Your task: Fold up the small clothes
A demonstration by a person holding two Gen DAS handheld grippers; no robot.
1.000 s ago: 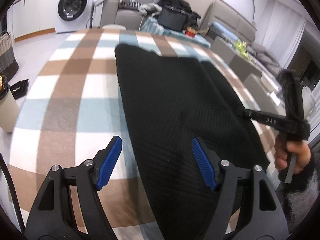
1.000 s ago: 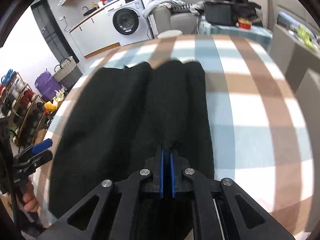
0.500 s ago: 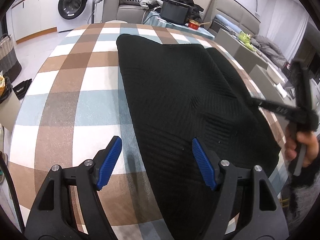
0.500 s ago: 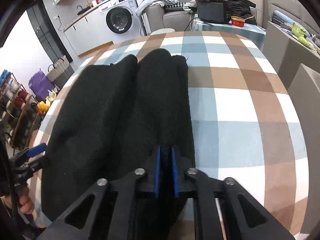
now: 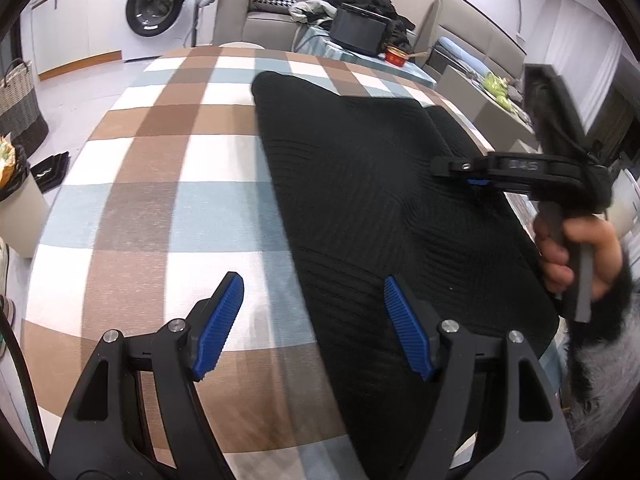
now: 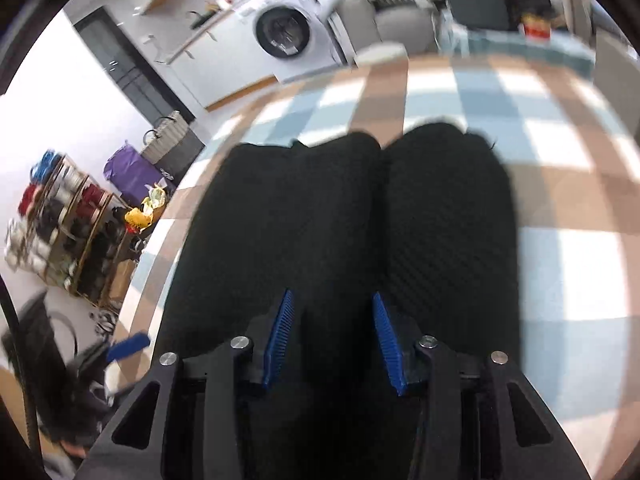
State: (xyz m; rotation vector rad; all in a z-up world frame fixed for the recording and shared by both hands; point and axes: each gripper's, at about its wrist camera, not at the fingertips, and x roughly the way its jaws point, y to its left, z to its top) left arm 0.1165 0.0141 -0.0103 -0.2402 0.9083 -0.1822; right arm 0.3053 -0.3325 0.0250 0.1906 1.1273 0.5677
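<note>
A black ribbed knit garment (image 5: 372,184) lies flat on the brown, blue and white checked tabletop (image 5: 160,168). The left tool (image 5: 314,320) hovers wide open over its near left edge, holding nothing. The right tool (image 6: 331,334) is closing, pads apart above the cloth, gripping nothing.

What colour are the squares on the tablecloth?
Brown, light blue and white checks on the tablecloth, clearest in the left wrist view.

A lived-in home, open-plan living room with a laundry corner. Straight ahead of the left hand-held gripper (image 5: 314,330), a desk under a brown, blue and white checked cloth (image 5: 168,200). Beyond its far edge, a grey sofa (image 5: 256,24) heaped with loose clothes, and ahead to the left a front-loading washing machine (image 5: 156,8) built in under a counter. Well off to the left, a woven laundry basket (image 5: 18,100) on the floor. Far left of the right hand-held gripper (image 6: 332,340), a crammed shoe rack (image 6: 60,236) and a purple bag (image 6: 128,172).
</note>
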